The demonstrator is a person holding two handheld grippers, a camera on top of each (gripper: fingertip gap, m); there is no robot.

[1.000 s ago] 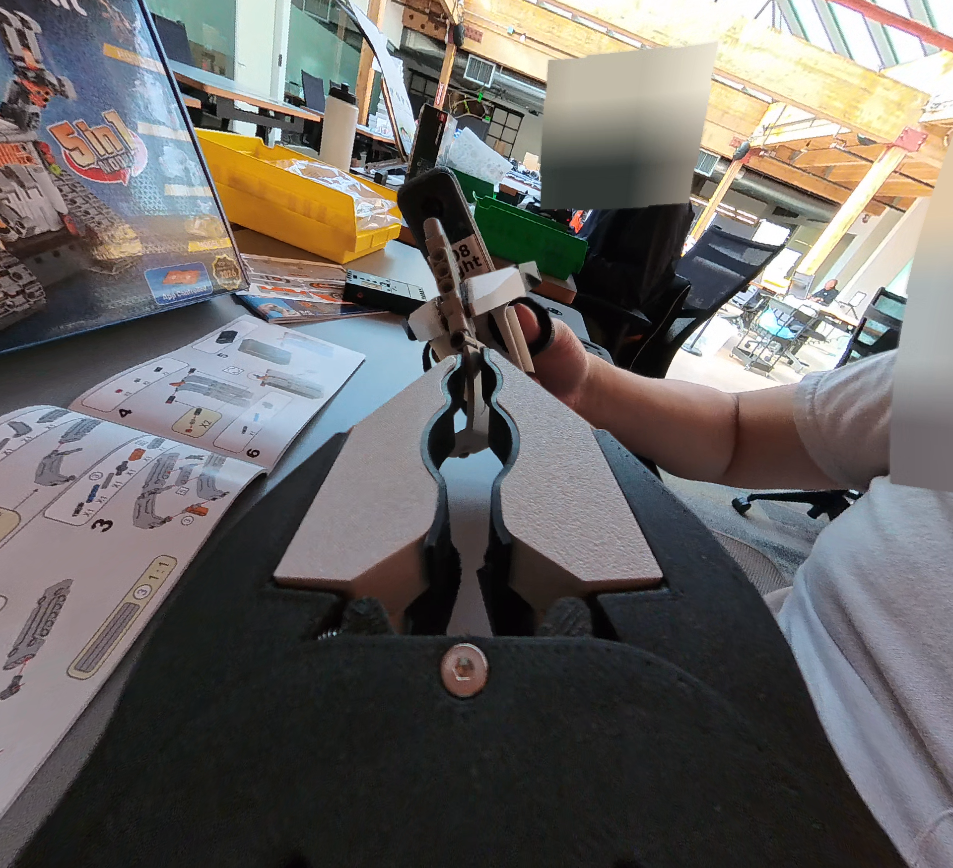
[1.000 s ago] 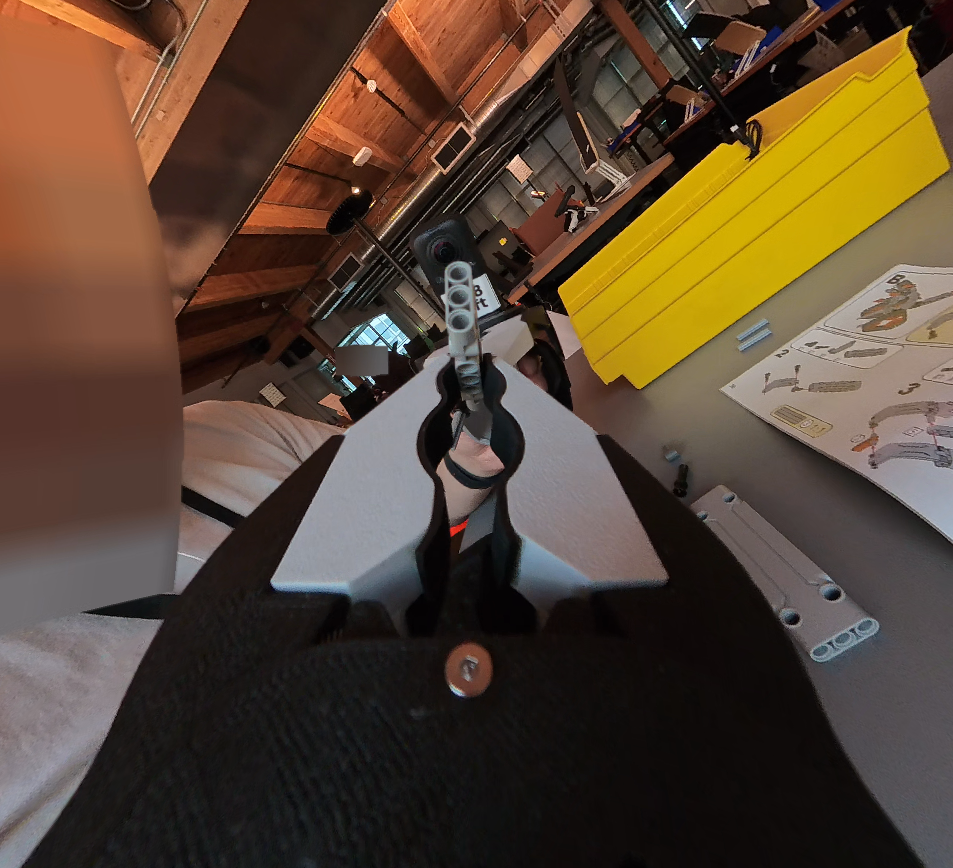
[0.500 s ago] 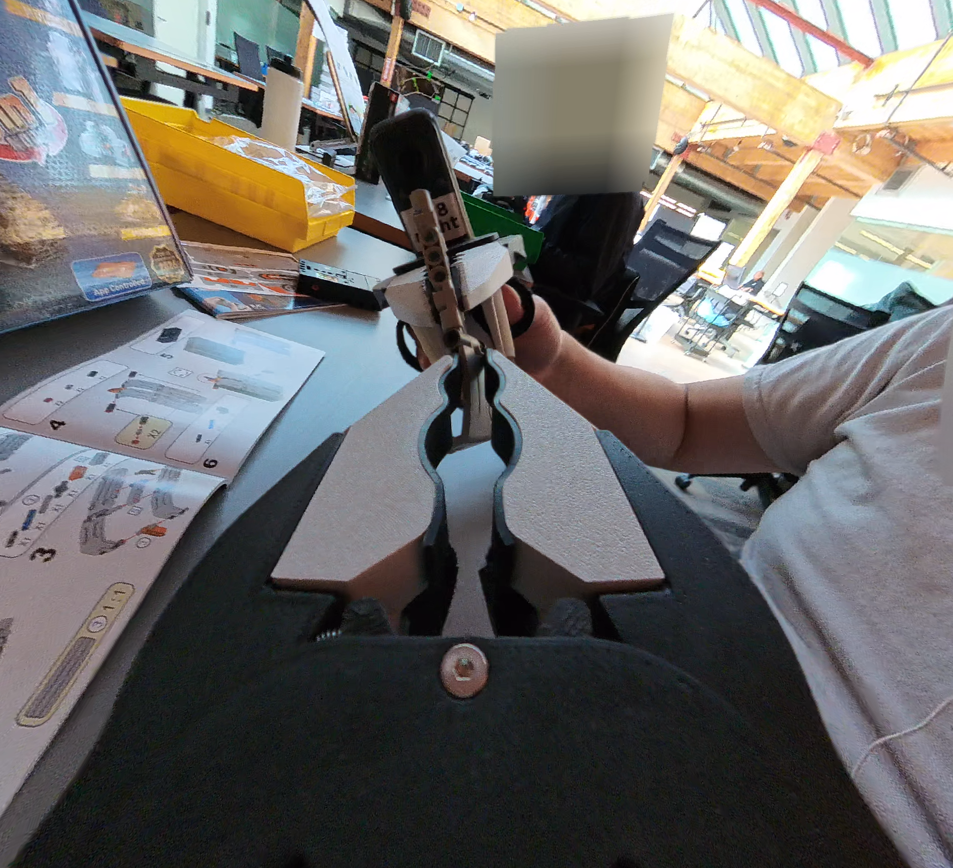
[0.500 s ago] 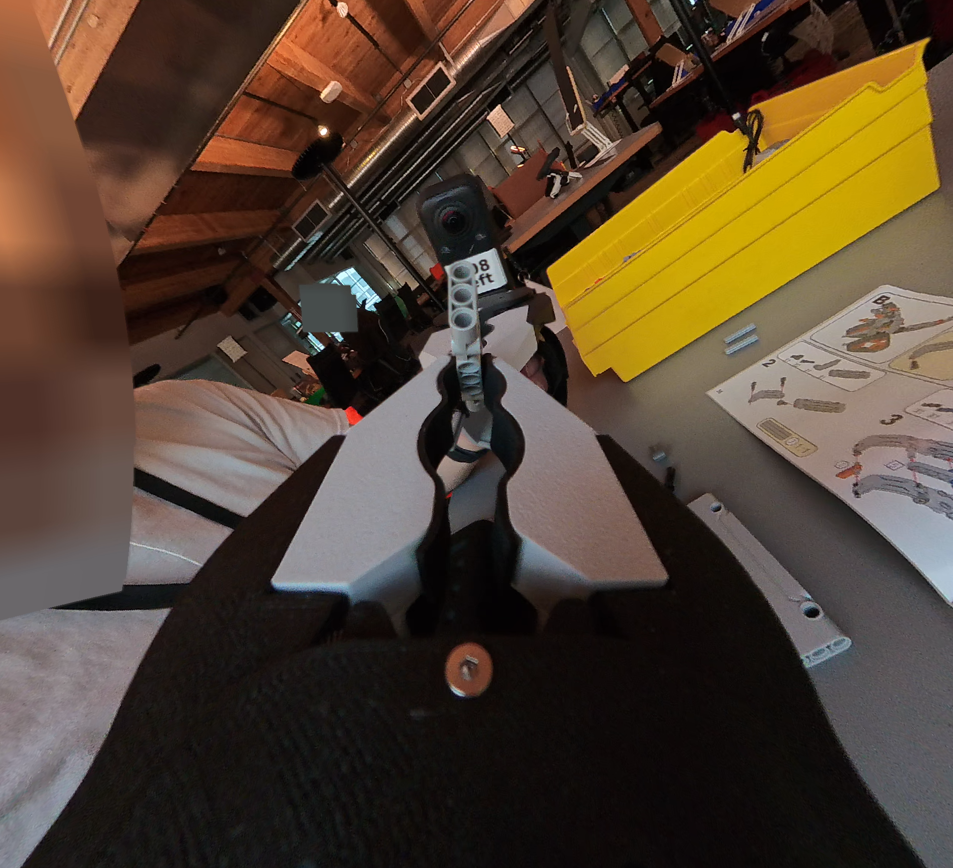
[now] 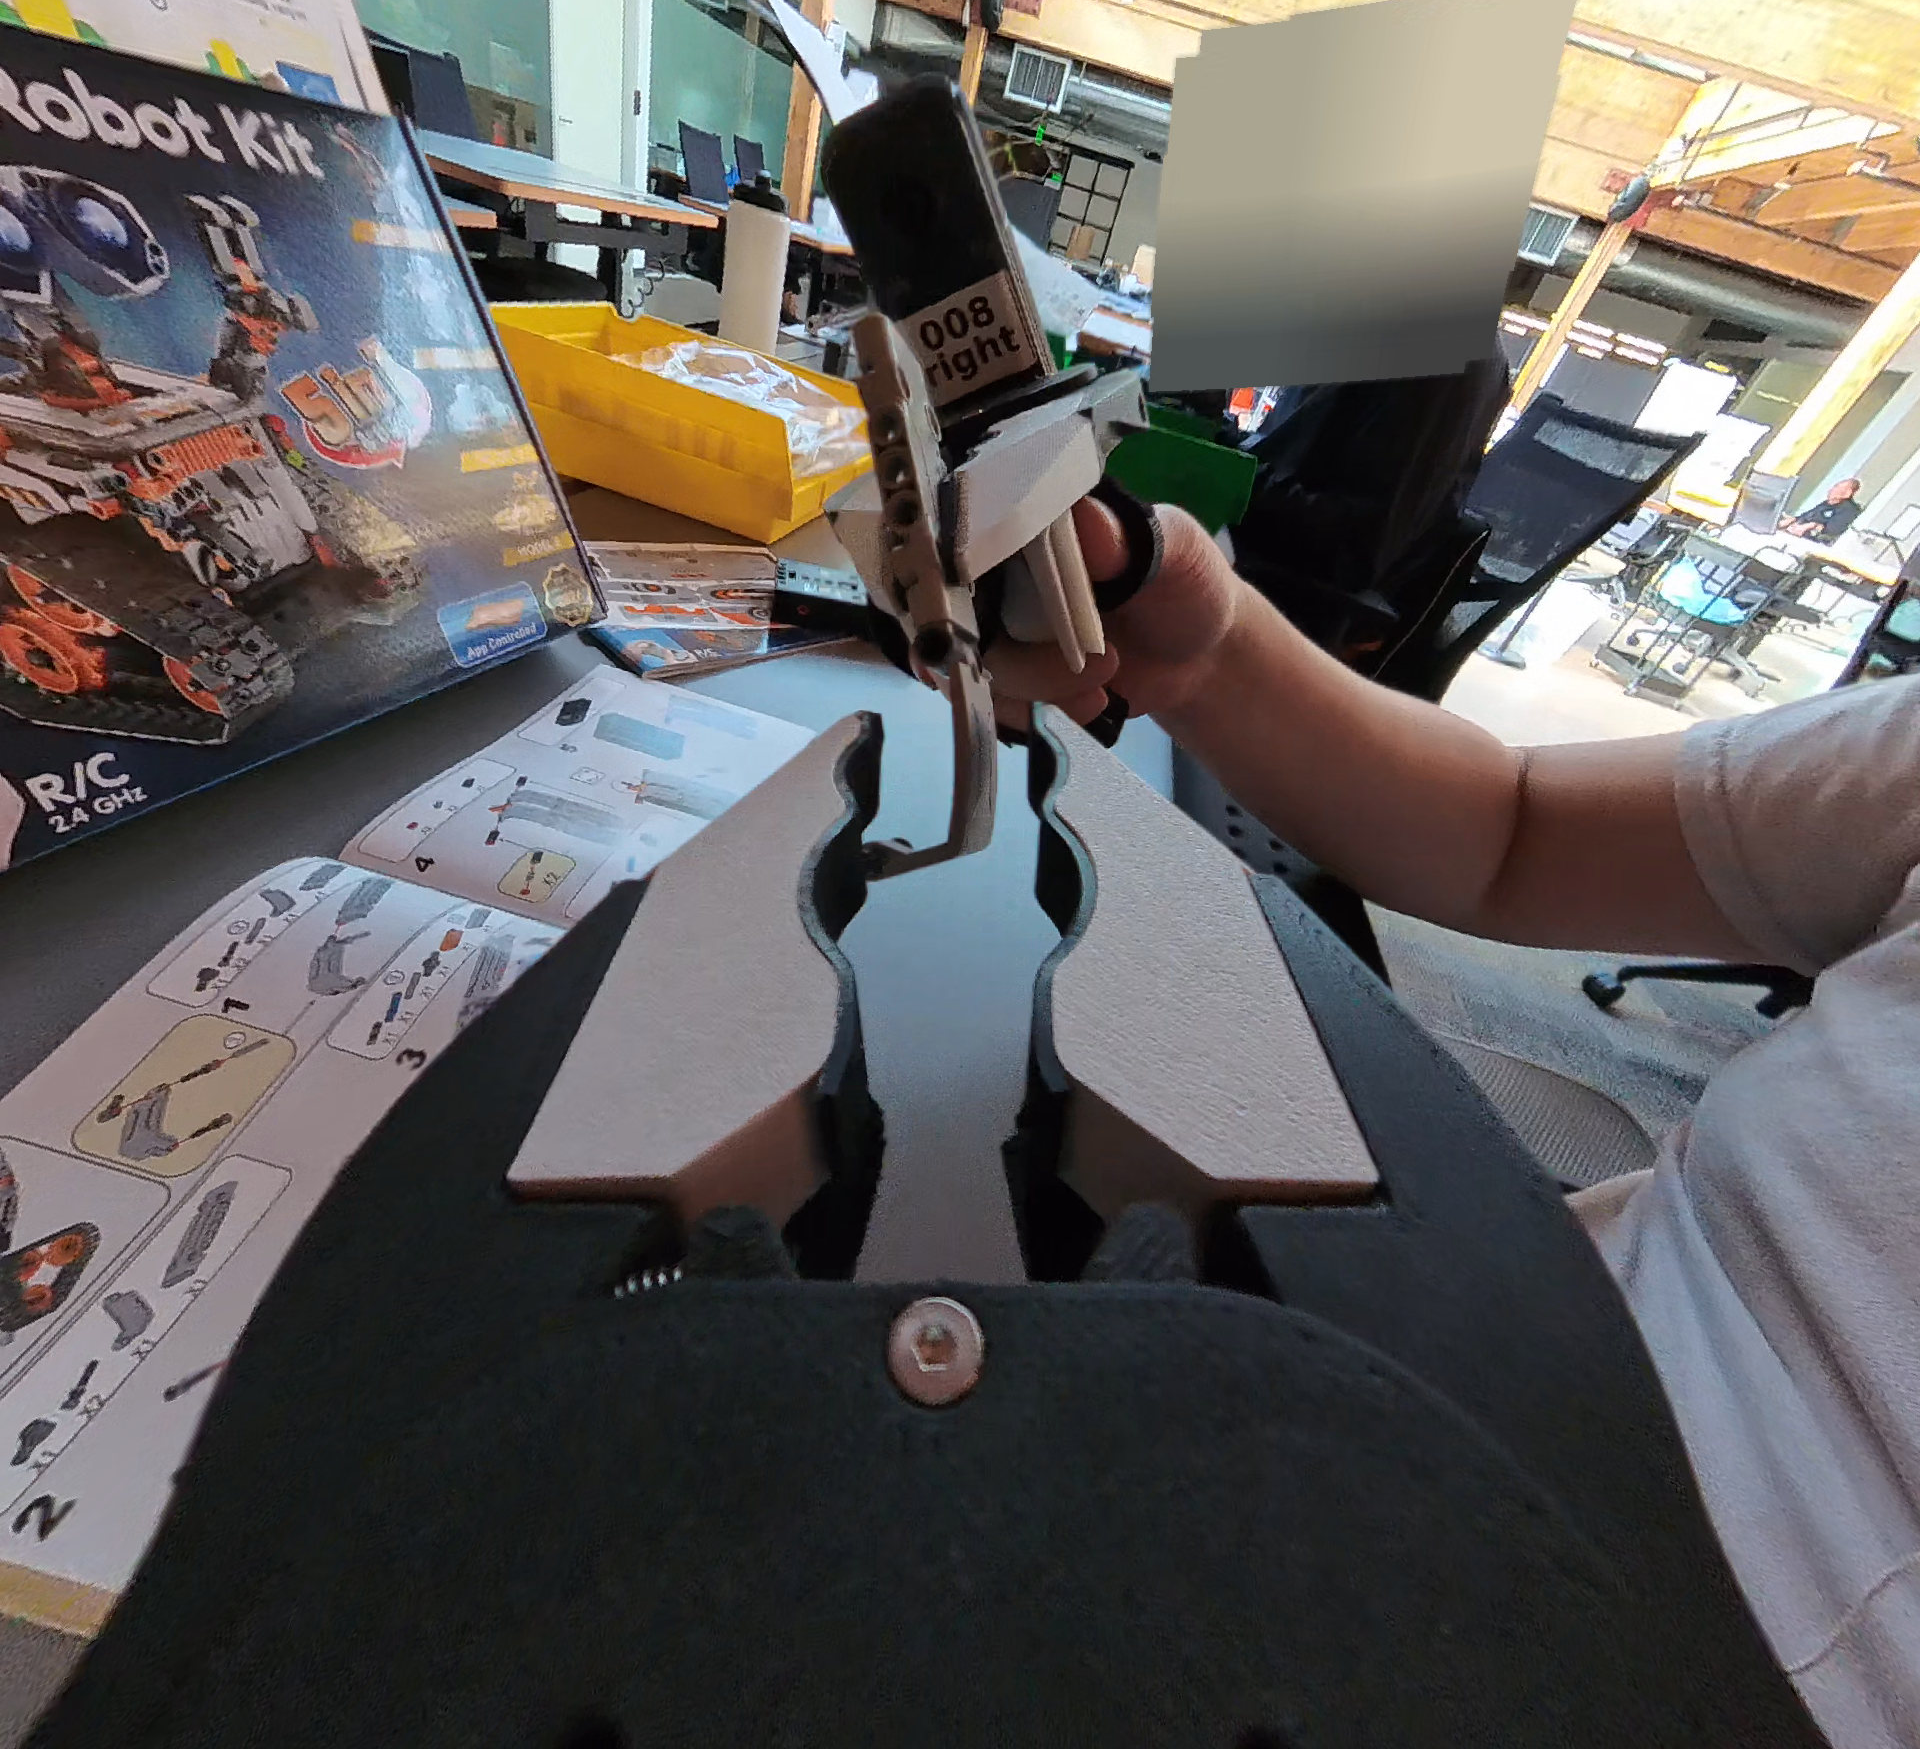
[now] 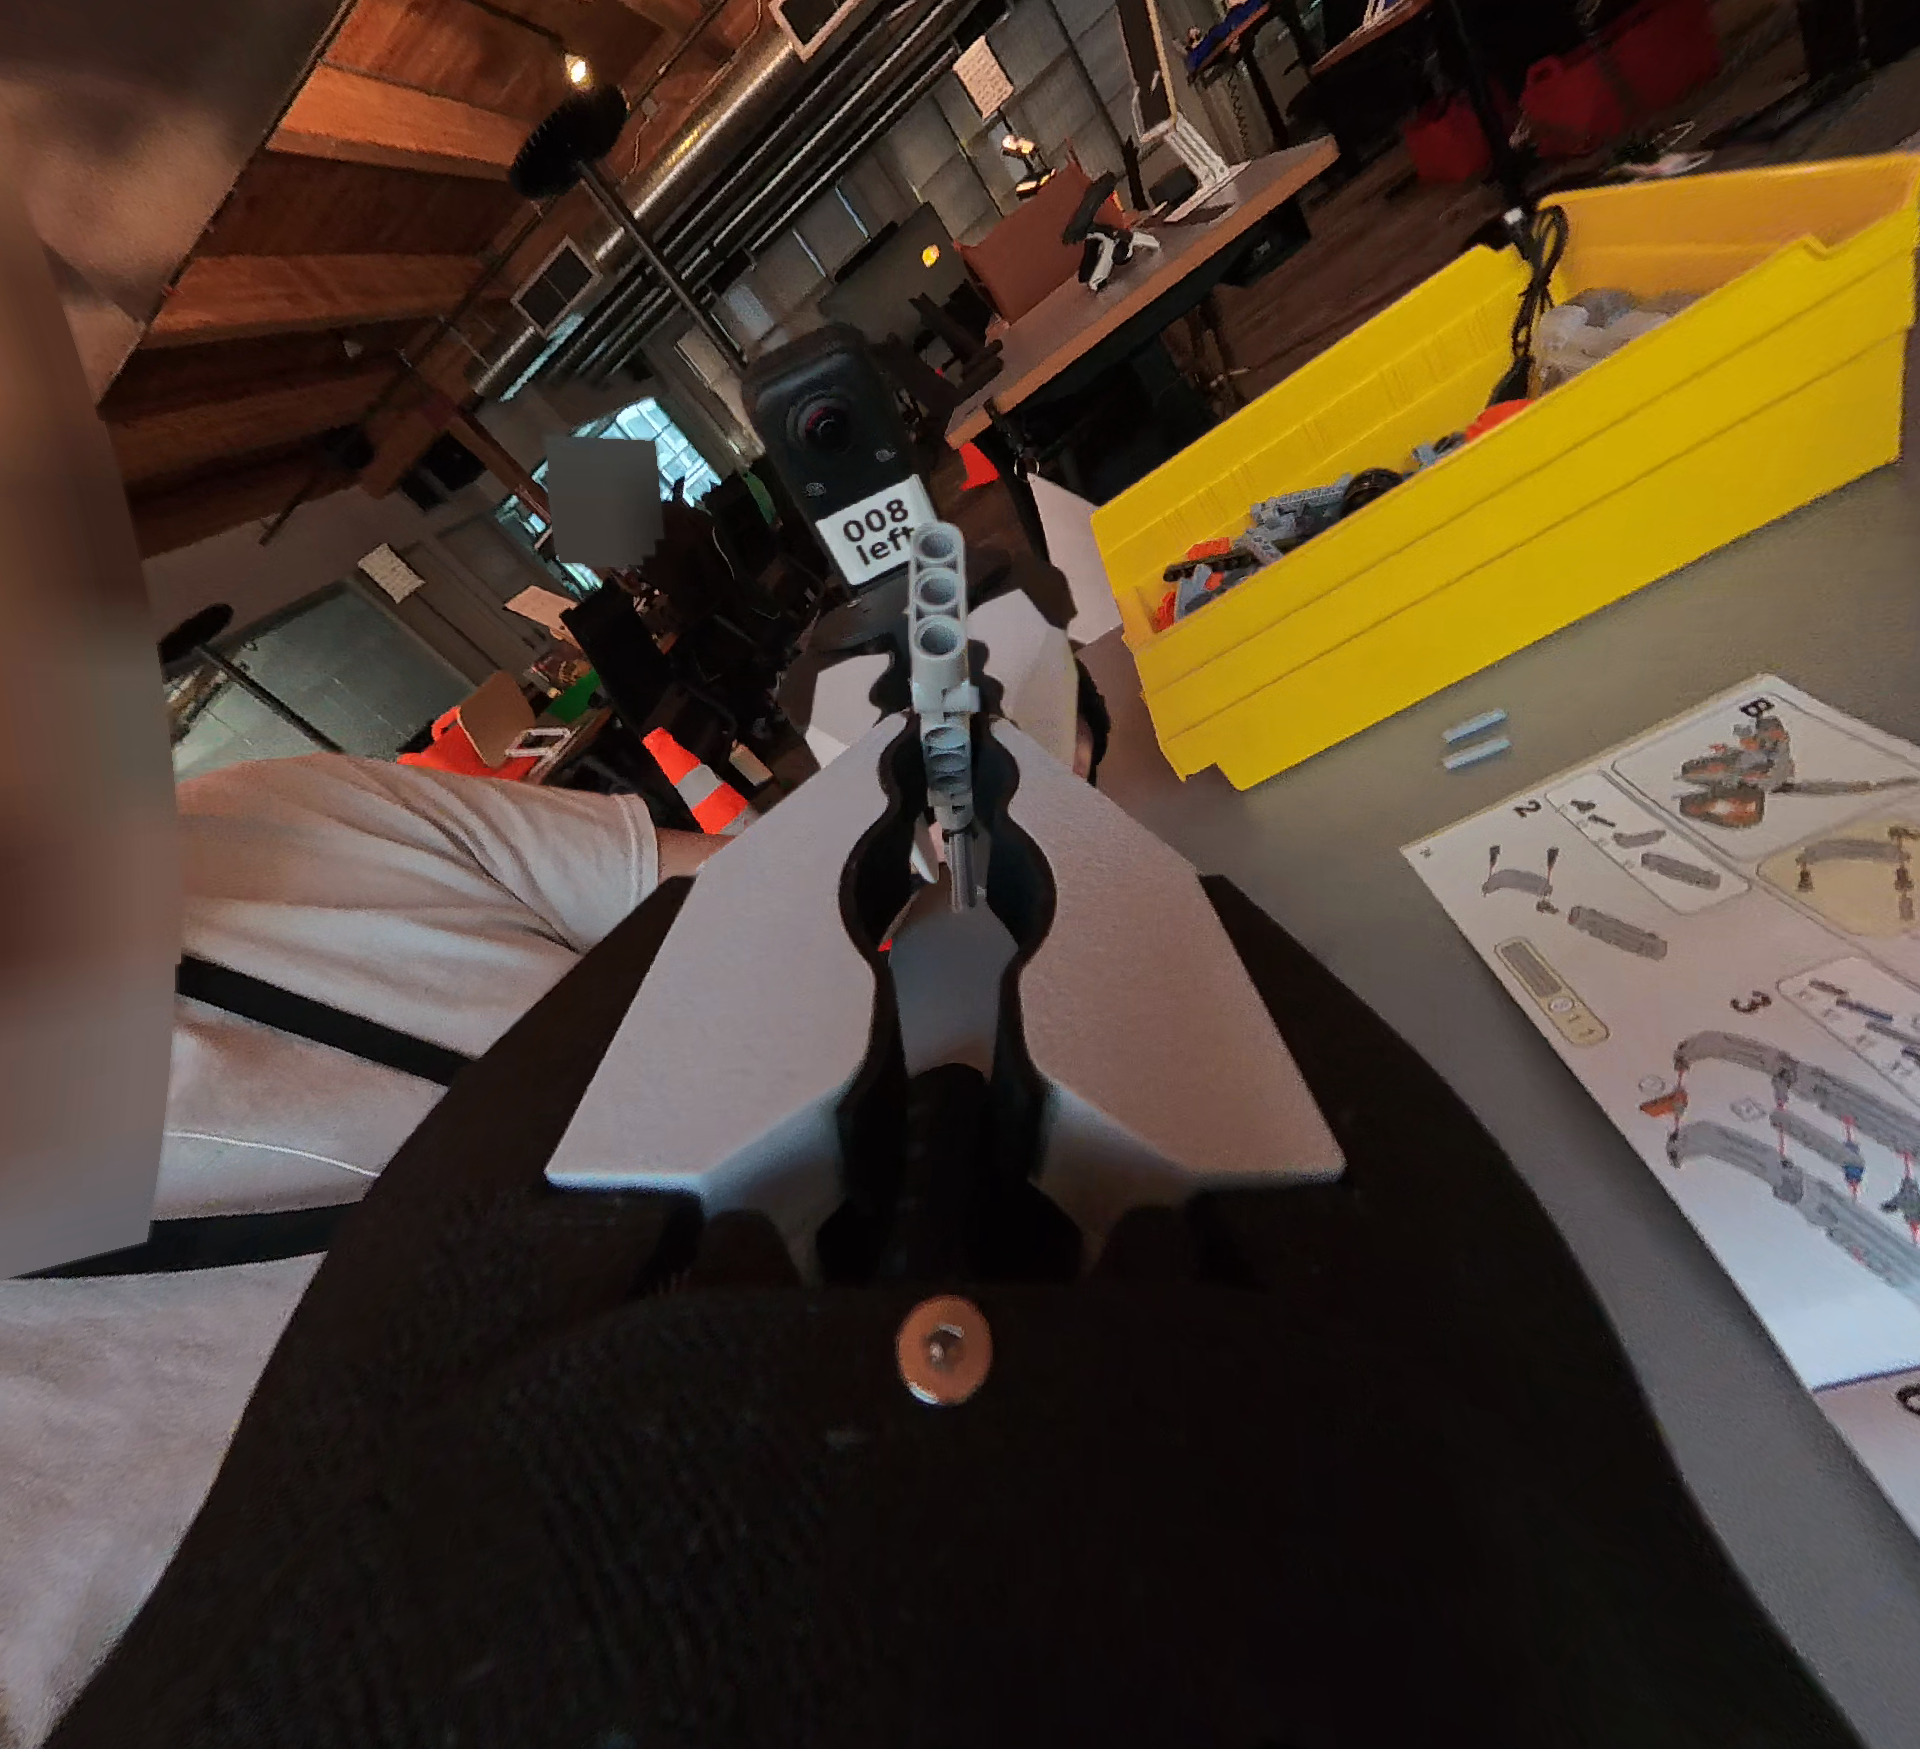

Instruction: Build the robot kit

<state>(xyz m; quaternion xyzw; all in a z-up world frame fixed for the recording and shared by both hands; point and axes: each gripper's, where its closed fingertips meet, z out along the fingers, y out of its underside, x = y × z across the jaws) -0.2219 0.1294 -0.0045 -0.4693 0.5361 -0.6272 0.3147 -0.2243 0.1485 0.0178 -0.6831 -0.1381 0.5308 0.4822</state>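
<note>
A long grey beam with holes (image 6: 938, 603) stands upright in my right gripper (image 6: 943, 743), which is shut on its lower part. In the left wrist view the right gripper (image 5: 935, 515), held by a hand, grips the same beam (image 5: 975, 764). The beam's bent lower end hangs between the fingers of my left gripper (image 5: 951, 733). The left gripper is open, with a gap on each side of the beam. A thin pin at the beam's bottom end reaches toward its left finger. In the right wrist view the left gripper's white fingers (image 6: 1039, 660) stand spread behind the beam.
An open instruction booklet (image 5: 312, 972) lies on the grey table, also in the right wrist view (image 6: 1714, 972). A robot kit box (image 5: 239, 411) stands at the left. Yellow bins (image 5: 665, 432) (image 6: 1507, 473) hold parts. Two small blue pins (image 6: 1475, 738) lie by the bin. The person's arm (image 5: 1351, 816) is on the right.
My left gripper has opened and let go of the grey beam. The right gripper stays shut on it. Both views have swung a little.
</note>
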